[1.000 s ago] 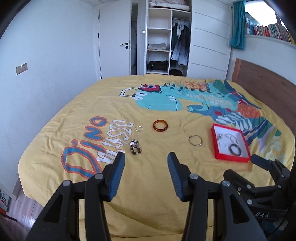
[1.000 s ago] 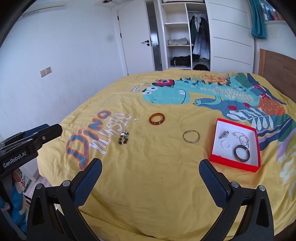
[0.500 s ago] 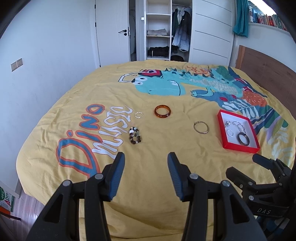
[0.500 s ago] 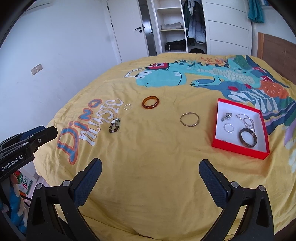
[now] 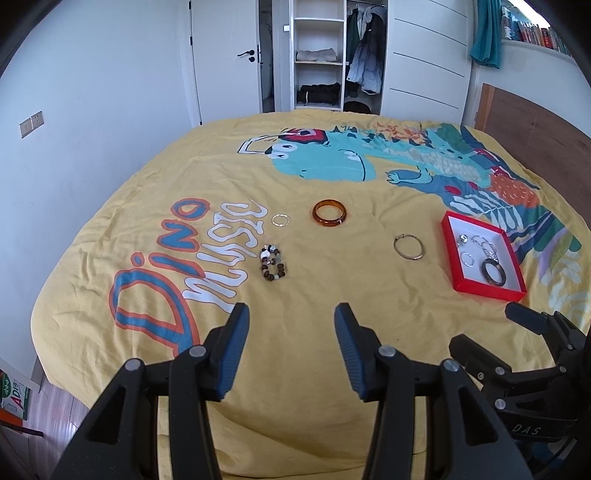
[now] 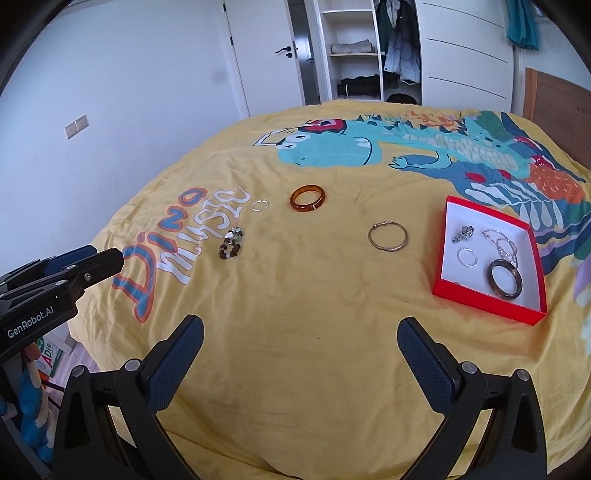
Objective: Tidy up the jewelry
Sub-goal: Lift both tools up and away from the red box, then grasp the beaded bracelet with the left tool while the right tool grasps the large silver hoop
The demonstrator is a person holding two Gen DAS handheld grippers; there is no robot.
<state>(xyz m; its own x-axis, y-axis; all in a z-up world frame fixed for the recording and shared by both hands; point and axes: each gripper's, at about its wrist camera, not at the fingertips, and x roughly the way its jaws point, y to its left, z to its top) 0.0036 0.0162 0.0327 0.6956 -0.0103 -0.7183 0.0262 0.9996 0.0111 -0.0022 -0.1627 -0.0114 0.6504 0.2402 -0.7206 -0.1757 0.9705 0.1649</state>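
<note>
Home bedroom. Bed with yellow dinosaur-print duvet (image 5: 332,332), wooden headboard (image 5: 535,122) at right. Open wardrobe (image 5: 321,55) with hanging coats (image 5: 364,59), folded clothes on shelves. White door (image 5: 225,59), teal curtain (image 5: 485,33), bookshelf (image 5: 535,31) above headboard.

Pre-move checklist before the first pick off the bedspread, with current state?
1. Right gripper open, nothing held: ok.
2. Left gripper open, nothing held: ok.
3. Red box open with free floor space: ok.
4. Thin metal bangle, nearest the box, lies flat with nothing on it: ok.
5. Amber bangle, small silver ring, beaded bracelet lie apart from each other: ok.
6. Whether the bangle sits firm enough on the soft bedspread to pinch: cannot tell.
</note>
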